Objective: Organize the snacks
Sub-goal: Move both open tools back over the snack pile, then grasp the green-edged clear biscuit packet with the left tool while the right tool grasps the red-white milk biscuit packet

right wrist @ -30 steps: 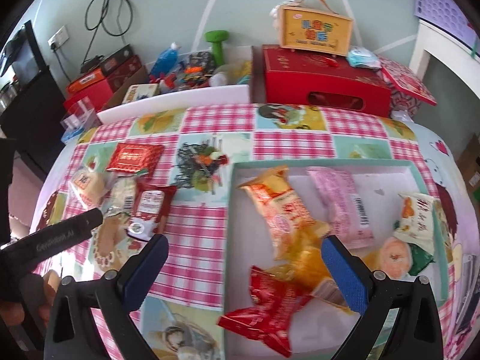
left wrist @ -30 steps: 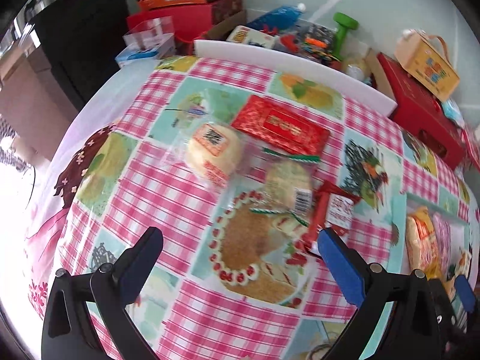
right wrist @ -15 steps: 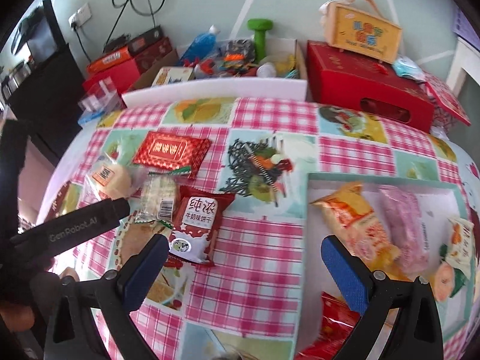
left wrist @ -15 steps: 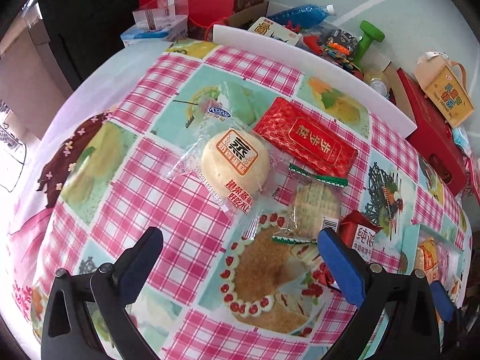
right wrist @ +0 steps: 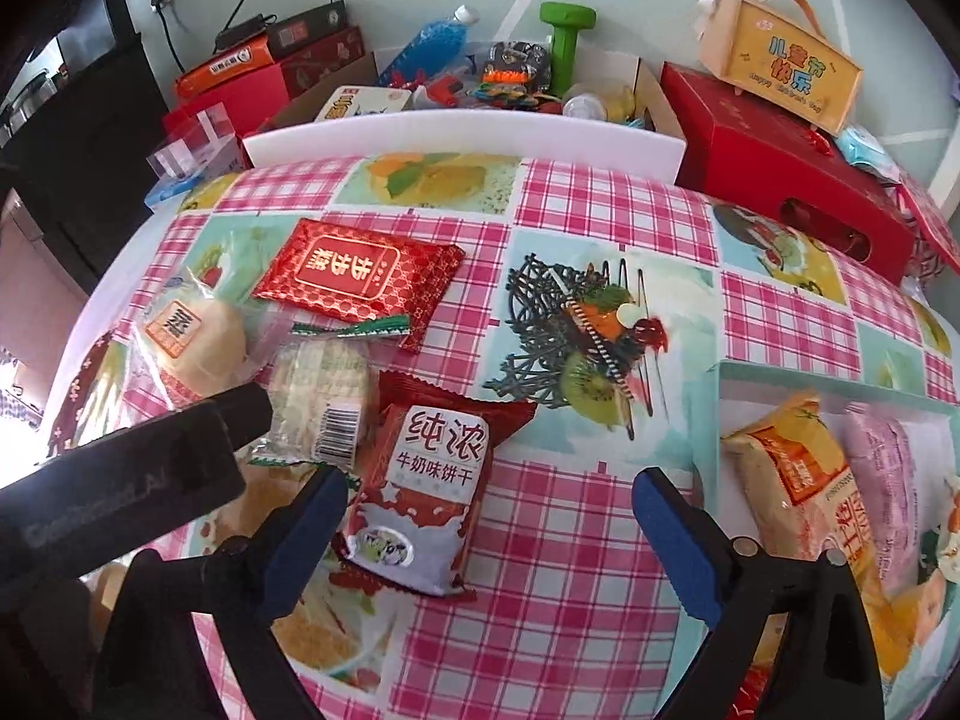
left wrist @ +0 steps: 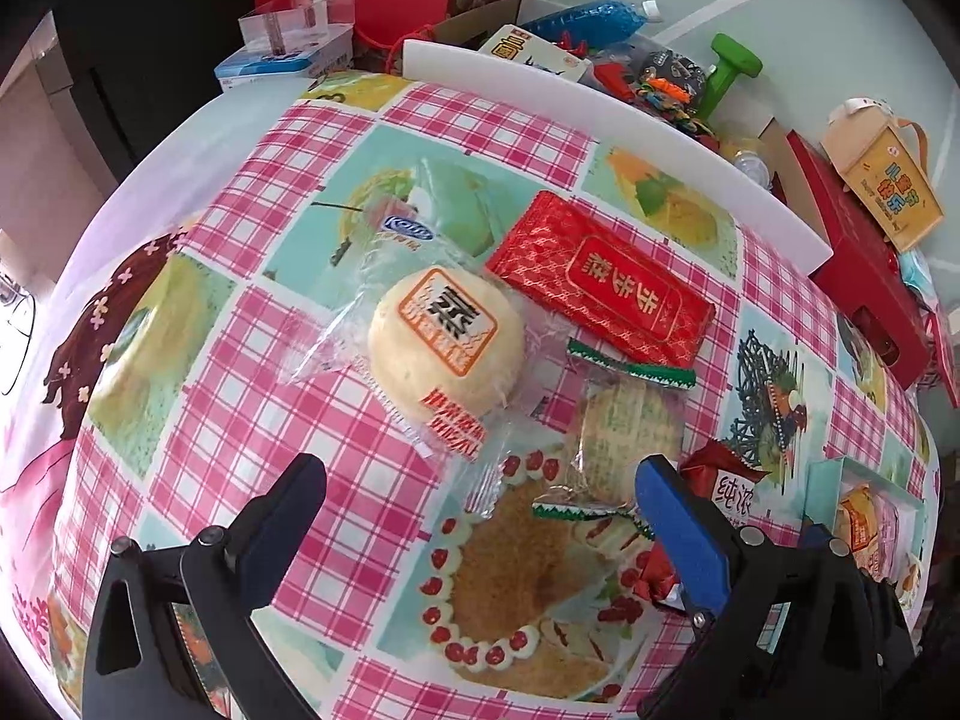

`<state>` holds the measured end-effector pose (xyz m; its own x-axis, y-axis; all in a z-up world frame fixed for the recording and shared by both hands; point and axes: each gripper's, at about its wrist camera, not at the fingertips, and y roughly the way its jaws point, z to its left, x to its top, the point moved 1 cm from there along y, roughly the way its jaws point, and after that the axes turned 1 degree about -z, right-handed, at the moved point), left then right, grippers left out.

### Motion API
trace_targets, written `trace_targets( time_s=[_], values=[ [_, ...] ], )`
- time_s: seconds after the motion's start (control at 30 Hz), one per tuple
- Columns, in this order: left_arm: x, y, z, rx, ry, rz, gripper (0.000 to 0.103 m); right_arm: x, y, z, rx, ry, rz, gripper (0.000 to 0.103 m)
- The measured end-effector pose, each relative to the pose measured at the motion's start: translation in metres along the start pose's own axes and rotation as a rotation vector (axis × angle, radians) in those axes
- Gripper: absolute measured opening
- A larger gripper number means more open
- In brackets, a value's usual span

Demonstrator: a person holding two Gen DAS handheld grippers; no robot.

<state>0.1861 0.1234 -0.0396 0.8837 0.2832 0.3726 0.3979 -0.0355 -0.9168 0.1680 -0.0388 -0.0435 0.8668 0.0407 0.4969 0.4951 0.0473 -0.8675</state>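
The right gripper (right wrist: 489, 531), jaws apart and just narrowed, is seen over the red 纯浓 biscuit packet (right wrist: 429, 483), beside the open, empty left gripper (left wrist: 480, 531); farther off, possibly a KONG-branded bun (left wrist: 444, 345); the tray (right wrist: 834, 384) appears fully only rightward.

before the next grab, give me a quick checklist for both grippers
1. Right gripper open, jaws just narrowing, nothing pinched: ok
2. Milk biscuit pack lies between the right jaws: ok
3. Left gripper open and empty: ok
4. Bun ahead of the left gripper, not yet between its jaws: not ok
5. Cracker pack overlaps the biscuit pack's edge: cannot tell
6. Tray has free room: cannot tell
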Motion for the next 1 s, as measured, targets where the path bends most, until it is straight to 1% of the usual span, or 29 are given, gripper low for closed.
trace_targets(
  time_s=[0.07,0.2,0.27,0.33,0.4,0.5,0.57,0.63,0.87,1.0],
  values=[
    [0.001,0.001,-0.002,0.000,0.007,-0.001,0.102,0.000,0.002,-0.003,0.002,0.017,-0.003,0.096],
    [0.003,0.006,-0.014,-0.012,0.034,-0.003,0.102,0.000,0.001,-0.012,-0.025,0.034,-0.017,0.094],
    [0.003,0.008,-0.016,-0.015,0.046,0.000,0.102,0.000,0.000,-0.015,-0.017,0.050,-0.013,0.094],
    [0.004,0.010,-0.019,-0.014,0.049,0.003,0.102,0.000,-0.006,-0.009,0.034,0.034,-0.033,0.094],
    [0.005,0.011,-0.020,-0.014,0.050,0.003,0.102,0.002,-0.008,0.002,0.058,-0.001,-0.040,0.094],
    [0.006,0.010,-0.019,-0.008,0.047,0.000,0.102,0.002,-0.005,0.013,0.059,-0.029,-0.028,0.094],
    [0.007,0.011,-0.017,-0.006,0.044,-0.002,0.102,0.001,-0.002,0.014,0.058,-0.028,-0.020,0.094],
    [0.007,0.011,-0.015,-0.004,0.044,-0.001,0.102,0.001,0.001,0.011,0.039,-0.021,-0.018,0.094],
    [0.006,0.014,-0.019,0.001,0.069,0.002,0.102,-0.003,0.006,-0.014,-0.029,0.036,-0.009,0.085],
    [0.007,0.019,-0.031,0.008,0.086,-0.002,0.102,-0.005,0.007,-0.023,-0.017,0.064,0.000,0.079]
  ],
)
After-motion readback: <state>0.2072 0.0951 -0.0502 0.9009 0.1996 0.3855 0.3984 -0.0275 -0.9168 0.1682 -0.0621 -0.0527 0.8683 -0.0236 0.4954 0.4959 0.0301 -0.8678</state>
